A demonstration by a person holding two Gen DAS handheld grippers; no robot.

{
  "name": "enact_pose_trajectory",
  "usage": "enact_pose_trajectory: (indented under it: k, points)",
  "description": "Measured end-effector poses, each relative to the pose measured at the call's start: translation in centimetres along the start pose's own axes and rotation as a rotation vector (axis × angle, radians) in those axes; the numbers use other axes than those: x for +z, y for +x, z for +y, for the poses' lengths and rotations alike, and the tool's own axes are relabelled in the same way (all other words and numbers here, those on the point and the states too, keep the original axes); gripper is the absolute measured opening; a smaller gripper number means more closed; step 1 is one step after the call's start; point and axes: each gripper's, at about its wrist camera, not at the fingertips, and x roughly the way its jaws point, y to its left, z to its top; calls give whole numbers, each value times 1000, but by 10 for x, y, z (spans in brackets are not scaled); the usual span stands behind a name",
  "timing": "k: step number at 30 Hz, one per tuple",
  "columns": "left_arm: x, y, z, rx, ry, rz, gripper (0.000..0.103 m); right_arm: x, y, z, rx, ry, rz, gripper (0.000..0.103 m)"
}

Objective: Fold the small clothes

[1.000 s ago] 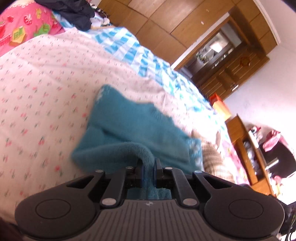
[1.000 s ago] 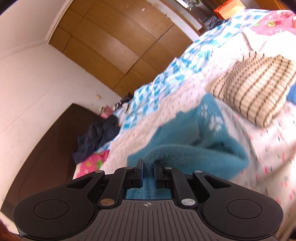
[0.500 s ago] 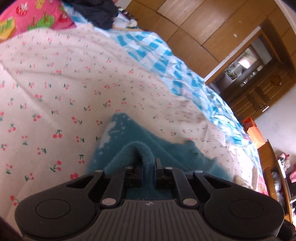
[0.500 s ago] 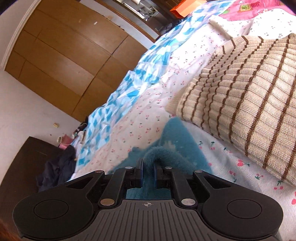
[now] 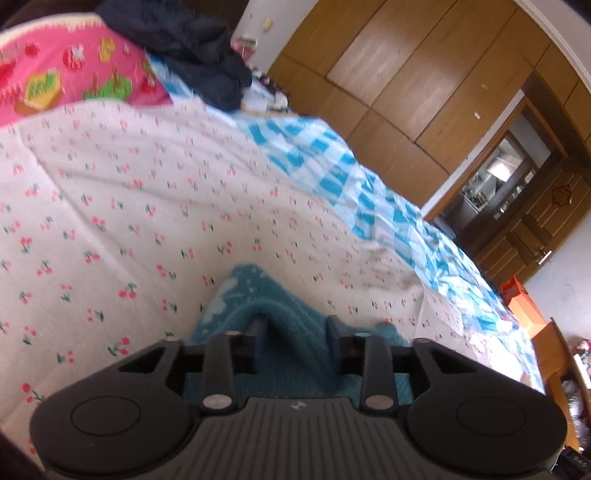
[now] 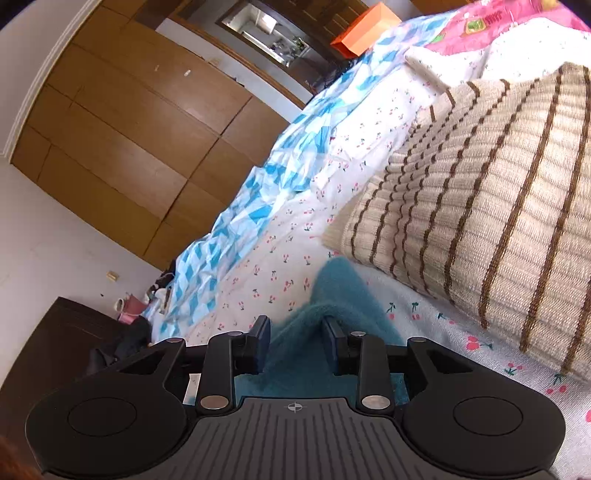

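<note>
A fuzzy teal garment (image 5: pixel 255 302) with white snowflake marks lies on the cherry-print bed sheet (image 5: pixel 129 206). My left gripper (image 5: pixel 295 338) is open, its jaws spread on either side of a raised fold of the teal cloth. In the right wrist view the same teal garment (image 6: pixel 336 288) lies beside a folded cream sweater with brown stripes (image 6: pixel 480 206). My right gripper (image 6: pixel 295 334) is also open, with a hump of teal cloth standing between its jaws. Most of the garment is hidden under both grippers.
A blue-and-white checked quilt (image 5: pixel 369 192) lies along the far side of the bed. A pink printed pillow (image 5: pixel 74 77) and dark clothes (image 5: pixel 192 48) are at the head. Wooden wardrobes (image 6: pixel 129 129) line the wall. An orange box (image 6: pixel 365 29) stands at the far end.
Both grippers have lowered the teal garment onto the sheet and opened. They were shut on its folds in the earlier frames; the jaws now stand apart.
</note>
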Motion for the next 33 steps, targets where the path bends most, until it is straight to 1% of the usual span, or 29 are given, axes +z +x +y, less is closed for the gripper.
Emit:
enact_pose_trajectory:
  k: [1, 2, 3, 4, 6, 8, 11, 14, 16, 17, 18, 19, 20, 21, 22, 24, 25, 26, 27, 28, 30, 31, 33]
  points:
    - [1, -5, -1, 13, 7, -39, 55, 0, -3, 4, -10, -45, -23, 43]
    - [2, -11, -1, 31, 18, -80, 57, 0, -7, 9, -27, -108, -54, 49]
    - [5, -15, -2, 49, 33, -107, 63, 0, -11, 15, -45, -181, -86, 52]
    - [7, -18, -2, 67, 52, -118, 67, -1, -13, 20, -61, -254, -110, 53]
    - [7, -23, 0, 75, 54, -123, 67, -5, -13, 29, -82, -388, -120, 56]
    - [1, -25, 0, 59, 66, -110, 68, -10, -6, 36, -93, -497, -88, 57]
    - [-17, -21, -6, 71, 132, -79, 68, -19, 14, 46, -142, -639, -13, 57]
    - [-30, -10, -10, 76, 196, -34, 68, -23, 35, 50, -184, -714, 47, 56]
    - [-37, -7, -13, 80, 222, -29, 68, -26, 48, 52, -215, -766, 72, 56]
    - [-39, -7, -14, 81, 235, -32, 68, -27, 52, 54, -227, -789, 88, 53]
    - [-40, -5, -14, 80, 244, -33, 69, -29, 54, 57, -237, -816, 94, 43]
    - [-41, -5, -13, 80, 249, -34, 69, -31, 55, 59, -254, -850, 91, 37]
    - [-42, -4, -11, 79, 253, -34, 69, -30, 55, 60, -268, -875, 91, 26]
    - [-43, -4, -11, 76, 258, -36, 69, -24, 52, 58, -268, -866, 87, 17]
    - [-43, -5, -10, 72, 265, -42, 70, -13, 48, 53, -263, -811, 76, 13]
    - [-43, -7, -9, 70, 279, -55, 70, 17, 43, 36, -269, -622, 47, 9]
    - [-44, -6, -8, 77, 282, -57, 71, 26, 43, 27, -262, -536, 53, 8]
    - [-44, -3, -6, 92, 283, -54, 71, 28, 45, 20, -254, -479, 72, 8]
    - [-45, 0, -5, 111, 290, -49, 71, 25, 49, 18, -255, -476, 86, 9]
    - [-45, 3, -4, 133, 304, -46, 71, 18, 52, 20, -268, -515, 90, 10]
    - [-46, 8, 3, 222, 325, -44, 72, 7, 52, 29, -301, -599, 70, 17]
    - [-45, 9, 10, 226, 304, -29, 77, 6, 51, 31, -299, -602, 63, 17]
    - [-39, 11, 24, 194, 223, 4, 80, 9, 46, 33, -278, -574, 61, 18]
